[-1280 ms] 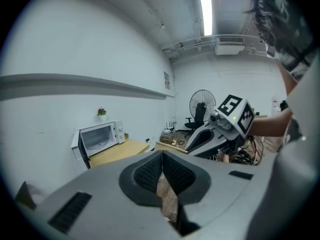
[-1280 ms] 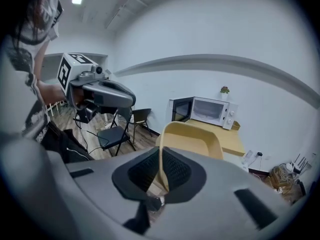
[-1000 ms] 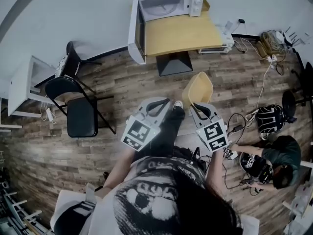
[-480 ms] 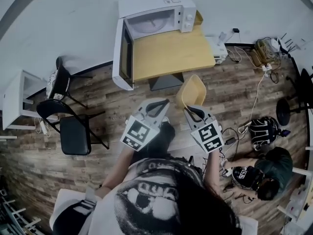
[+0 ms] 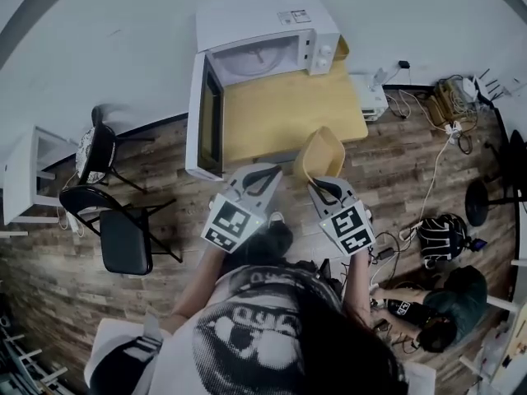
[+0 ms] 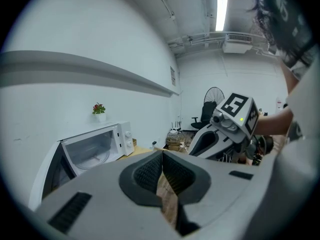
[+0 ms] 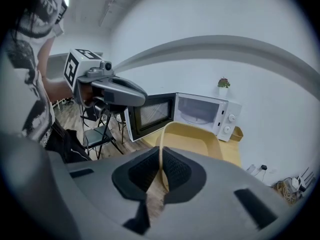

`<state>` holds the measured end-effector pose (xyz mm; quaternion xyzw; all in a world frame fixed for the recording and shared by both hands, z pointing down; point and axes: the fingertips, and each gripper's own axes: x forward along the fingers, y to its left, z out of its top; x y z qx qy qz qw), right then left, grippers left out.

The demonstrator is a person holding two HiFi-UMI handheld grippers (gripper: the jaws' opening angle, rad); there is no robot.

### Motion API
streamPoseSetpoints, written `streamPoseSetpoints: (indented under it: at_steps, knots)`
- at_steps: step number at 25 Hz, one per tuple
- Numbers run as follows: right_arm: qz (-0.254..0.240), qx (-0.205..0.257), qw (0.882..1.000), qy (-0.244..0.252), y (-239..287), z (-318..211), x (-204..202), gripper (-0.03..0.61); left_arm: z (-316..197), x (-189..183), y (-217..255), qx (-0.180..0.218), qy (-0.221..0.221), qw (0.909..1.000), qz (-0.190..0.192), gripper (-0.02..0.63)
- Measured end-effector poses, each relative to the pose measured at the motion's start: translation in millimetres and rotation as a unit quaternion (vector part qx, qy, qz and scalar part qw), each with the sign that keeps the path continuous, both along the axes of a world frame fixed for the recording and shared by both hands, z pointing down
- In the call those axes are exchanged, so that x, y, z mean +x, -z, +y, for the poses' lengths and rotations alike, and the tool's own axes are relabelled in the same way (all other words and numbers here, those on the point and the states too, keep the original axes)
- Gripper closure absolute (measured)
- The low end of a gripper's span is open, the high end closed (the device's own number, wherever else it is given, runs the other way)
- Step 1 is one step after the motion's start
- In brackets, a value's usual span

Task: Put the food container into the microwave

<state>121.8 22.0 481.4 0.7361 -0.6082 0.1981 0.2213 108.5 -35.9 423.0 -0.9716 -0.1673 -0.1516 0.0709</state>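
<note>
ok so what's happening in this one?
A person stands in front of a wooden table with a hand-held gripper in each hand. The right hand-held gripper is clamped on the rim of a yellow food container, held up near the table's front edge. The left hand-held gripper is shut and empty. The microwave on the table has its door wide open; the container is not inside yet.

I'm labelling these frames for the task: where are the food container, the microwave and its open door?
food container (image 5: 324, 148): head view, on its yellow inside.
microwave (image 5: 257, 25): head view, on its white top panel.
microwave door (image 5: 206, 113): head view, on the dark window of the swung-open door.
</note>
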Motion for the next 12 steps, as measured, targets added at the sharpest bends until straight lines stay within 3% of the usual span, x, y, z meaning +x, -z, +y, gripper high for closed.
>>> streamPoseSetpoints:
  at_steps: [6,12]
  knots:
    - [0.003,-0.004,1.0,0.011,2,-30,30,0.552,-29,26,3,-0.006,0.012,0.9999,0.008,0.612]
    - [-0.008,-0.014,0.999,0.034,-4,-54,31,0.552,-51,28,-8,-0.019,0.031,0.9993,-0.005,0.614]
